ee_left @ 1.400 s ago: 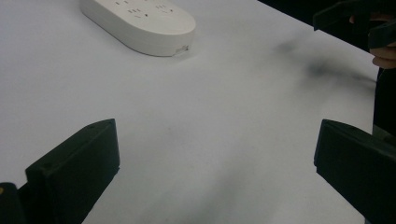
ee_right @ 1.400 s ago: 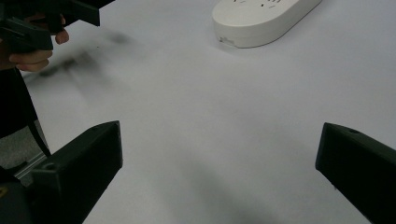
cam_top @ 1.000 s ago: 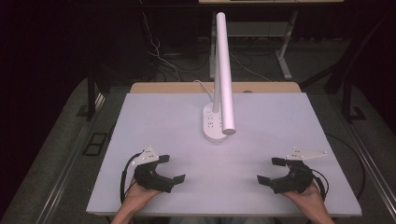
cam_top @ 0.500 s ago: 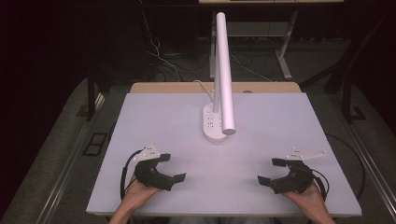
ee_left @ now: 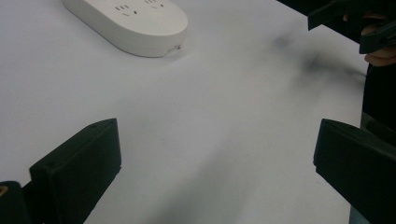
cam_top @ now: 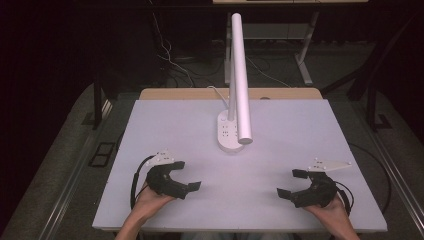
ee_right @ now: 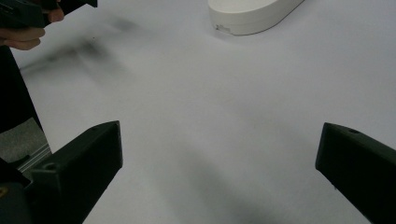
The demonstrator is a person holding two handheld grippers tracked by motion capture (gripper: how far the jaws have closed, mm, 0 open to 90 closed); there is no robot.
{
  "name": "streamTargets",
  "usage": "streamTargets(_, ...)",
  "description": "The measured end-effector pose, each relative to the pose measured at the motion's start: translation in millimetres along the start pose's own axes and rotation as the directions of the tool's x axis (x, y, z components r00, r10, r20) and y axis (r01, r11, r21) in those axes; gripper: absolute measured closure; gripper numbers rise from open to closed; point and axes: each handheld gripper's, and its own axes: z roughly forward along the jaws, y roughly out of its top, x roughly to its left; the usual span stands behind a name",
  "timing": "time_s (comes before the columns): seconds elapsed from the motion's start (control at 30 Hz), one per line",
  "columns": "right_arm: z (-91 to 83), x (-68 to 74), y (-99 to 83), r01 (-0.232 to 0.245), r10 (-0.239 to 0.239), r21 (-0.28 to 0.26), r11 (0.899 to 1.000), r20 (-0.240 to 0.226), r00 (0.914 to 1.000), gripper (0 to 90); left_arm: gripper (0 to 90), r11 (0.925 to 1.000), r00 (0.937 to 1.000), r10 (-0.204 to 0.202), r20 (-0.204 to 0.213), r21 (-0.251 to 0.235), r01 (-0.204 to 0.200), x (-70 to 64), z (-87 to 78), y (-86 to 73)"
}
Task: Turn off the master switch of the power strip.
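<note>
Left black two-jaw gripper [cam_top: 184, 176] spread wide, empty; right black two-jaw gripper [cam_top: 292, 183] likewise. Risk: forward reach clips white oval power strip [cam_top: 228, 134] or overhanging white tubular lamp [cam_top: 240, 80], tipping it.

White table top [cam_top: 280, 150], plain, unpatterned, with soft grey shadows. Tan wooden strip [cam_top: 190, 94] along the far edge. White power strip [cam_top: 227, 134], glossy, dotted with small dark socket slots. White lamp tube [cam_top: 240, 80], plain. White cord [cam_top: 218, 93] behind. Black left gripper [cam_top: 185, 175], black cable [cam_top: 136, 178], pale grey plate [cam_top: 161, 157] on top. Black right gripper [cam_top: 292, 183], likewise matte, with pale grey plate [cam_top: 328, 164]. Dark grey floor [cam_top: 65, 165], black surroundings beyond. Small orange-gold spot [ee_left: 3, 189] low on the left gripper's body.
</note>
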Motion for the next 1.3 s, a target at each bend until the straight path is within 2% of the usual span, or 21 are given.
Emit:
streamTargets(0.07, -0.2, -0.2, -0.3, -0.001, 0.001, 0.0, 1.0, 0.002, 1.0, 0.0, 0.0, 0.9999, 1.0, 0.008, 0.0, 0.011, -0.008, 1.1, 1.0, 1.2)
streamTargets(0.5, -2.3, -1.7, -1.4, -0.006, 0.006, -0.001, 1.0, 0.007, 1.0, 0.0, 0.0, 0.9996, 1.0, -0.007, 0.0, 0.028, 0.007, 9.7, 4.0, 15.3)
streamTargets(1.3, -1.1, -1.3, -1.7, 0.007, -0.007, 0.005, 1.0, 0.016, 0.9998, 0.0, 0.0, 0.9956, 0.9993, 0.037, -0.007, 0.086, -0.036, 23.3, 8.8, 54.0)
